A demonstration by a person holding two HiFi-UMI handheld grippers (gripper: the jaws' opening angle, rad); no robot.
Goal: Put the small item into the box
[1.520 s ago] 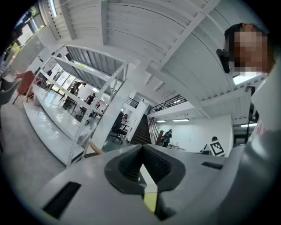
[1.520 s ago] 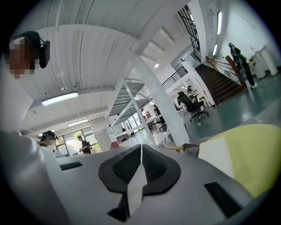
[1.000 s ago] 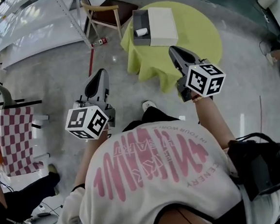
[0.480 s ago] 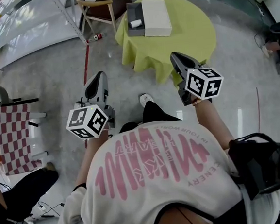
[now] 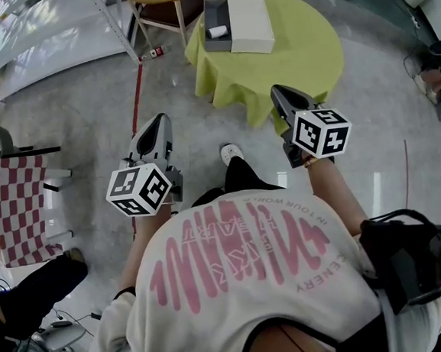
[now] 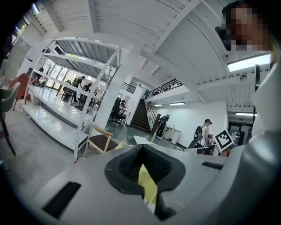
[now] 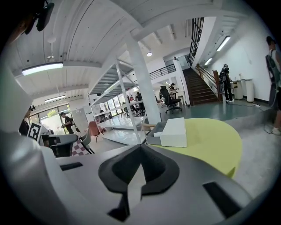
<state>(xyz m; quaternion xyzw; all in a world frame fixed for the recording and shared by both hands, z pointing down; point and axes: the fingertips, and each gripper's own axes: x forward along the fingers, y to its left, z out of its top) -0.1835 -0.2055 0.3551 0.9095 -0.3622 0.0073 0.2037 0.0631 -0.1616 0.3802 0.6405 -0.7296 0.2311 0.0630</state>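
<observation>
Table: I see a round table under a yellow-green cloth [image 5: 301, 49], well ahead of both grippers.
Box: an open grey box [image 5: 212, 13] sits near the table's far-left edge, with a flat white lid [image 5: 251, 23] touching its side.
Left: my left gripper [image 5: 159, 123] has its jaws clenched on nothing.
Right: my right gripper [image 5: 278, 92] has its jaws clenched on nothing.
Item: a small white cylinder [image 5: 218, 31] lies inside the box.

you wear a white short-sleeved t-shirt [image 5: 245, 284] printed with pink lettering and a pink wave-like graphic, dark trousers [image 5: 241, 179] and a white shoe [image 5: 232, 153], with a black bag [image 5: 404, 259] at your right side. left gripper [image 5: 157, 125] and right gripper [image 5: 281, 94]: grey moulded shells tapering to a point, each with a white cube [image 5: 138, 190] of black square markers at the rear. up close, dark ribbed pads [image 6: 131, 165] line the shells, which have rectangular slots.
</observation>
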